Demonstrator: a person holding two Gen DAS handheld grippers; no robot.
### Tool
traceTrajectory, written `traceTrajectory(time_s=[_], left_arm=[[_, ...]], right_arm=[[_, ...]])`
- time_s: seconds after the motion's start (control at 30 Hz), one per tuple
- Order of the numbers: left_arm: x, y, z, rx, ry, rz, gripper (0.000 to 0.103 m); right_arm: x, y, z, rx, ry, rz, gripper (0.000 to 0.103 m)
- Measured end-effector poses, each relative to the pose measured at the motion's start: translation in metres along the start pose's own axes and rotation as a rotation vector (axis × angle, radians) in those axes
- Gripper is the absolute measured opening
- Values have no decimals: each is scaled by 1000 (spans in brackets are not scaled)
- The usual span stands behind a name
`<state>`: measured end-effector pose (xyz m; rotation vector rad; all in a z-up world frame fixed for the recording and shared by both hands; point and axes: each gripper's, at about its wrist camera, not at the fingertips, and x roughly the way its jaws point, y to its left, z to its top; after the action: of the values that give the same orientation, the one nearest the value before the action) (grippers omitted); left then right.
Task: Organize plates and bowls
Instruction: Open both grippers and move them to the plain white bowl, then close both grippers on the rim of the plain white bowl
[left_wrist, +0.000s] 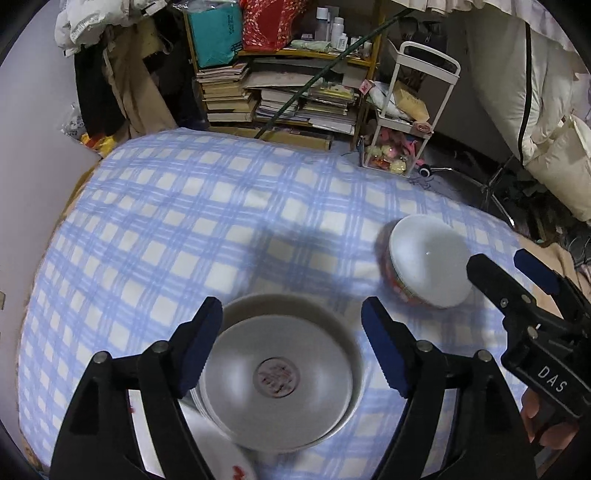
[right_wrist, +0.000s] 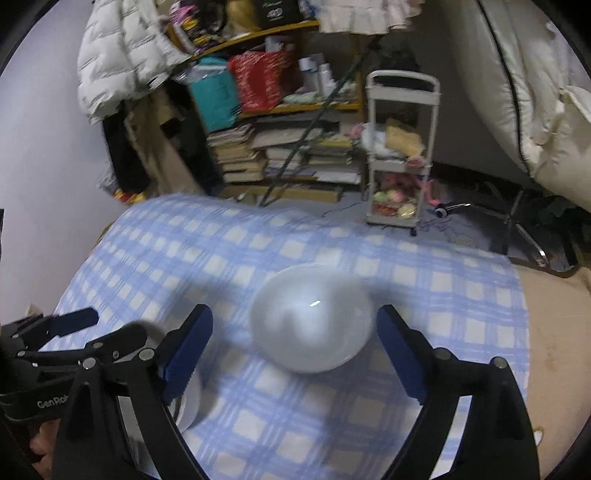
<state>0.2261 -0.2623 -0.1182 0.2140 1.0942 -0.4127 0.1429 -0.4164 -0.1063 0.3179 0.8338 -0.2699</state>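
Note:
A white bowl with a dark round mark inside (left_wrist: 277, 380) sits on the blue checked cloth (left_wrist: 221, 229), on top of flat white plates (left_wrist: 221, 454). My left gripper (left_wrist: 291, 347) is open above it, one finger on each side. A second white bowl with a red patterned outside (left_wrist: 428, 262) stands to the right; it also shows in the right wrist view (right_wrist: 312, 317). My right gripper (right_wrist: 295, 350) is open and empty just in front of this bowl. It shows in the left view (left_wrist: 509, 273) too.
The cloth-covered table ends at a bare tan edge (right_wrist: 554, 350) on the right. Behind it stand a cluttered bookshelf (left_wrist: 280, 92), a white trolley (left_wrist: 406, 122) and hanging jackets (right_wrist: 122, 59).

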Motion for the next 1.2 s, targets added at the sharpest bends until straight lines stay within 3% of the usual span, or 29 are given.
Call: traceTrajectory(time_s=[0.47,0.73,0.9,1.0,1.13,1.2], left_arm=[[48,-51,17,55,87,-44,77],[68,-70,23,89,107,-46,77],[81,-83,23,117,124,-58,76],[91,-89,21,113,154,-76,66],[104,-89,18,63,200,-103,43],[109,-88,17,40,206,-117,40]], right_arm=[[23,-49,-1,98,25,-35,92],[42,-69,-7,182,86,-19,56],[54,-78,-12,251,120,19,47],[63,-81,-13,286,141,48,42],[78,-83,-20,324,203,55,22],[85,-87,-25,357,238,68,20]])
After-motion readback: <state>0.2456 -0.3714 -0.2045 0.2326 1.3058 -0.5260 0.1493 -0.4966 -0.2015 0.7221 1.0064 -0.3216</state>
